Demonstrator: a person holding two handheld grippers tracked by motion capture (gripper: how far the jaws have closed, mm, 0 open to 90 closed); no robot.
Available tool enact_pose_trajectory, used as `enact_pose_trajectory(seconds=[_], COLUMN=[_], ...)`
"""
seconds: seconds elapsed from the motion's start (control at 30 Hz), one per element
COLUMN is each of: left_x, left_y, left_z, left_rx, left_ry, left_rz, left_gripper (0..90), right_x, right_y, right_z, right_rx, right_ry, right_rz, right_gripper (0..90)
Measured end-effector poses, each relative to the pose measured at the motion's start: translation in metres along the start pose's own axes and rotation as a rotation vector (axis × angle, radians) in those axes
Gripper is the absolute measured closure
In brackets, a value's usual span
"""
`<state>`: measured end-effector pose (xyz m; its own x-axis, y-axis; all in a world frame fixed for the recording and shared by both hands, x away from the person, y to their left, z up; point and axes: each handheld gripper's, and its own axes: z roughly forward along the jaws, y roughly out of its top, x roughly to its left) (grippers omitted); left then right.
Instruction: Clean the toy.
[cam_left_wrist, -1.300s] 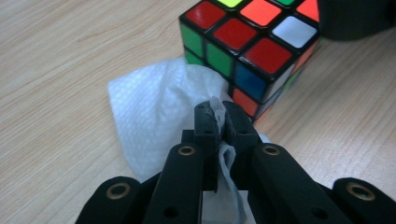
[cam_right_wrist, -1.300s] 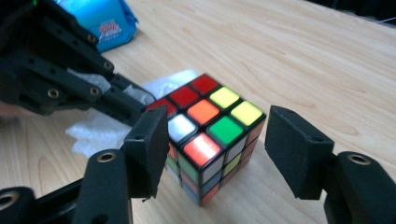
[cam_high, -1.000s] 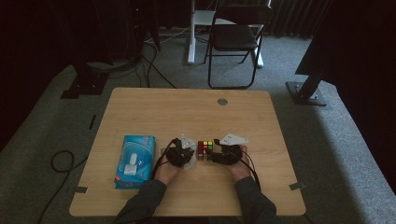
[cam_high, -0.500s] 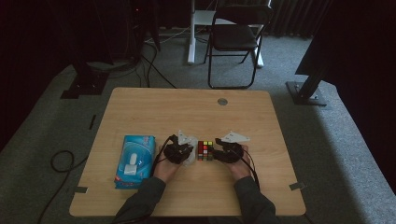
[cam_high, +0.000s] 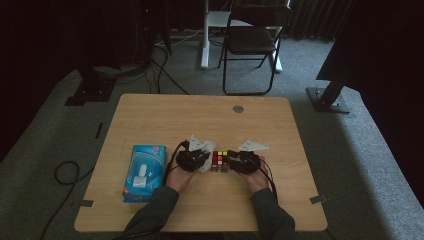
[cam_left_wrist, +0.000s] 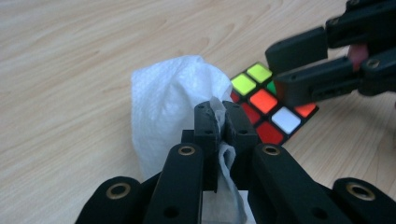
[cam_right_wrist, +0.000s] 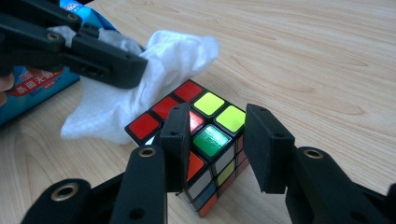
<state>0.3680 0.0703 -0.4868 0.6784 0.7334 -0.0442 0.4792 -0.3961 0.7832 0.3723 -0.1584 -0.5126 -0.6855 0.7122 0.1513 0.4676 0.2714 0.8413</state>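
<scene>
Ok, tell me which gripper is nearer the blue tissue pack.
Left. The left gripper sits just right of the tissue pack; the right gripper is farther right, beyond the Rubik's cube.

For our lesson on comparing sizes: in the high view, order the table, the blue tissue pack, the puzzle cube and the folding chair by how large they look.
1. Table
2. Folding chair, though it stands farther off, so it looks smaller than it is
3. Blue tissue pack
4. Puzzle cube

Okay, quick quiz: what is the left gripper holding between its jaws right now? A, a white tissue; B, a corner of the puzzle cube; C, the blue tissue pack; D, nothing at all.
A: in the left gripper view the left gripper has its jaws closed on a white tissue, beside the puzzle cube.
</scene>
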Motion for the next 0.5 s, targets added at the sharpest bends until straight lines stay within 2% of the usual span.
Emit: enact_pose_trajectory(seconds=[0.17, 0.3, 0.5], left_x=[-0.002, -0.001, -0.001], left_y=[0.002, -0.002, -0.002], left_z=[0.007, 0.016, 0.019], left_rx=[0.009, 0.036, 0.043], left_ry=[-0.007, -0.004, 0.000], left_rz=[-0.005, -0.013, -0.014], left_gripper=[86.0, 86.0, 86.0], right_x=[0.000, 0.000, 0.000], right_y=[0.000, 0.000, 0.000], right_z=[0.000, 0.000, 0.000], right_rx=[0.000, -0.002, -0.001], right_ry=[0.004, 0.004, -0.001], right_rz=[0.002, 0.004, 0.008], right_gripper=[63.0, 63.1, 63.8])
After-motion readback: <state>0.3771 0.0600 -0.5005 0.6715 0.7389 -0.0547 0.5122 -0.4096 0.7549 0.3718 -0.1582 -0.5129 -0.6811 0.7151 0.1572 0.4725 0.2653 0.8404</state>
